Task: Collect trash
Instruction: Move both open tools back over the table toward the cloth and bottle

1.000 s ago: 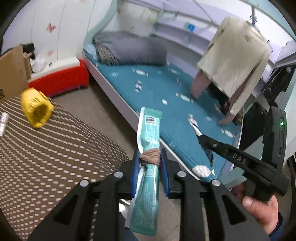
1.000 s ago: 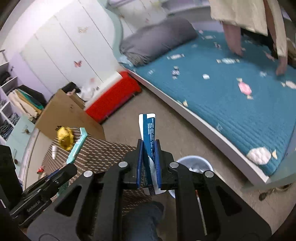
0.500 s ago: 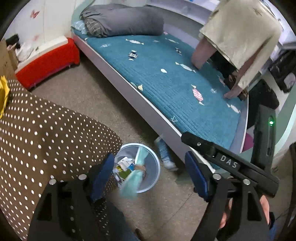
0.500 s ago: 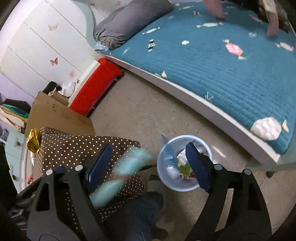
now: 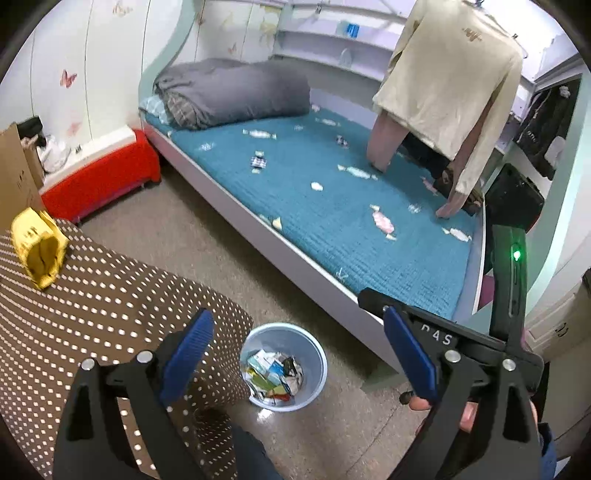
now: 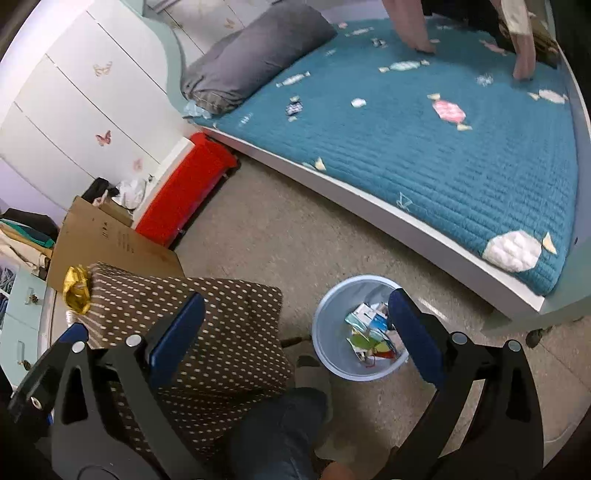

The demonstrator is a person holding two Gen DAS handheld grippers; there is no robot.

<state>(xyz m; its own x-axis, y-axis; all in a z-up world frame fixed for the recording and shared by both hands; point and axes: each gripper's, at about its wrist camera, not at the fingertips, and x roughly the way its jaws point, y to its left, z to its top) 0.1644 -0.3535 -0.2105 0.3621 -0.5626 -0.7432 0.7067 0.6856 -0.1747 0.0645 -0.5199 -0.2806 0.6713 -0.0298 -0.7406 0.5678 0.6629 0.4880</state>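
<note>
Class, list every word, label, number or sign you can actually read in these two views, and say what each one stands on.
"DAS", the first letter only partly legible: white letters on the black body of the right gripper, seen in the left wrist view.
Print on the wrappers in the blue bin: too small to read.
Dark marks on the cardboard box: too blurred to read.
Brown logo on the hanging cream shirt: illegible.

Smooth pale-blue plastic bin (image 5: 317,363), crinkled glossy yellow foil wrapper (image 5: 37,245), quilted teal cloth bedspread (image 5: 332,206)
</note>
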